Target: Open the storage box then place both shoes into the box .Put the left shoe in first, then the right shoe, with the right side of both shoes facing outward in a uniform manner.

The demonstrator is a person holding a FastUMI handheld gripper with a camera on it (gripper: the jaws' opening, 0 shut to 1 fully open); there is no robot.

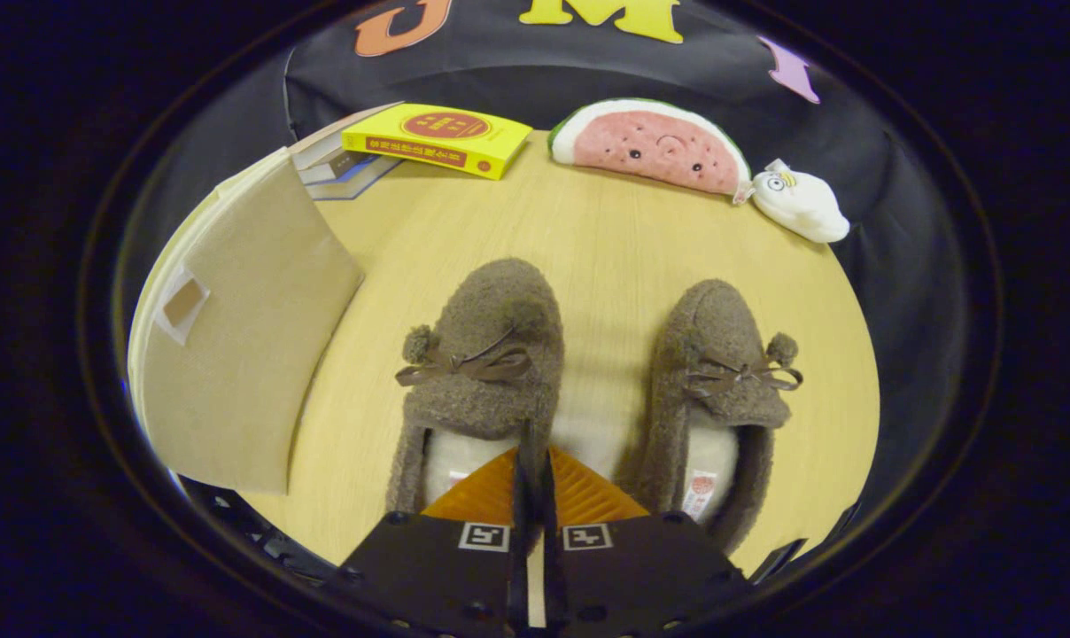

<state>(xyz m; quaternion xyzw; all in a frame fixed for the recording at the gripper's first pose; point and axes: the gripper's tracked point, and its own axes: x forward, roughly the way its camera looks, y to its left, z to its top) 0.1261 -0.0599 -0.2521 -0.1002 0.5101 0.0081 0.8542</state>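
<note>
On the counter point(588, 257), the storage box point(234, 346) stands left of the shoes, its lid closed, its lower part cut off. The left shoe point(482, 372) and right shoe point(721, 390) lie side by side; fluffy, probably light and soft, best held at the heel rim. The gripper point(535, 478) is pressed together on the left shoe's inner rim.

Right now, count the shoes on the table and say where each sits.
2. The left shoe lies just ahead of the gripper, whose closed fingers pinch its inner collar edge; the right shoe lies apart beside it. None seems hidden.
</note>
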